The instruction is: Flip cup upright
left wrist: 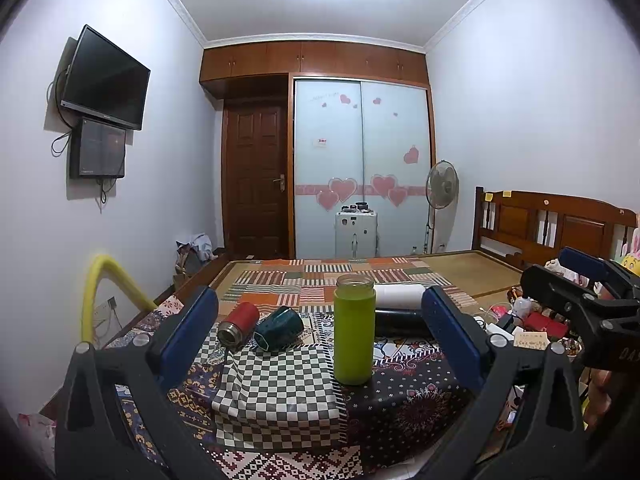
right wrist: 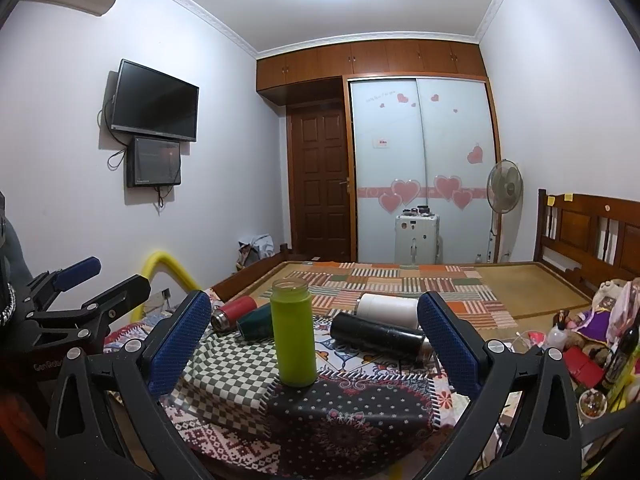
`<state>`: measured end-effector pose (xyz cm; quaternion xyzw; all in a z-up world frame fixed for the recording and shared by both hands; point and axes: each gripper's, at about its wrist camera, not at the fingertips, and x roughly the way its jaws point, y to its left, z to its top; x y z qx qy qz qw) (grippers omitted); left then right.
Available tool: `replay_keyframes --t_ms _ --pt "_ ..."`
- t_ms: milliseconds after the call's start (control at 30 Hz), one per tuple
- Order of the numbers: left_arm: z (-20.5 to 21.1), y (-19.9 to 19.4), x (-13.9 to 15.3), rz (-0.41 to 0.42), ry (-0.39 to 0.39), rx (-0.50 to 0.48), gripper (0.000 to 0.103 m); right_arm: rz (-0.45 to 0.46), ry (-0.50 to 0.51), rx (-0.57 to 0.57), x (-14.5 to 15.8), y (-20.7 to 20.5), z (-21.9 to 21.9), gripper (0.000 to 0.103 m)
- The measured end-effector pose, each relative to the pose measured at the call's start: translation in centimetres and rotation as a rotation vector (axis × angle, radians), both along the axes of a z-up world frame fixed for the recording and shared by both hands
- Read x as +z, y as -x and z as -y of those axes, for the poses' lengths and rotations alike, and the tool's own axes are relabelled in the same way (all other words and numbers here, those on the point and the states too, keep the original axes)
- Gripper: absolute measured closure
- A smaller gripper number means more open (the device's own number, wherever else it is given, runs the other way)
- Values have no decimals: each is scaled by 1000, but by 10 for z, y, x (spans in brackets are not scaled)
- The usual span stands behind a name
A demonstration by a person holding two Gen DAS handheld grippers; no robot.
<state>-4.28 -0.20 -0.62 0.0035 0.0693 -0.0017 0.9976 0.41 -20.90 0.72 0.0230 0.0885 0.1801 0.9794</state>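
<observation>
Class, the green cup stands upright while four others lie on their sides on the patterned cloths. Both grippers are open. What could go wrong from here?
1. Reaching for the black cup or white cup, the right gripper could knock the tall green cup over.
2. The red cup and teal cup lie touching; lifting one may roll the other.

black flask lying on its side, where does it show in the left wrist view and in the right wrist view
Left wrist view: the black flask lies right of centre, mostly hidden behind the upright green cup, below the white flask.
Right wrist view: the black flask lies in plain sight right of centre, apart from the green cup, in front of the white flask.
Shared landmark: the upright green cup, directly left of the black flask in both.
</observation>
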Motion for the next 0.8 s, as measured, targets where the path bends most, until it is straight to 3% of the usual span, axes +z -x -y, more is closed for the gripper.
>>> replay_keyframes --t_ms 800 --pt "-3 -5 -1 -20 17 -41 0 -1 -4 -1 2 1 3 0"
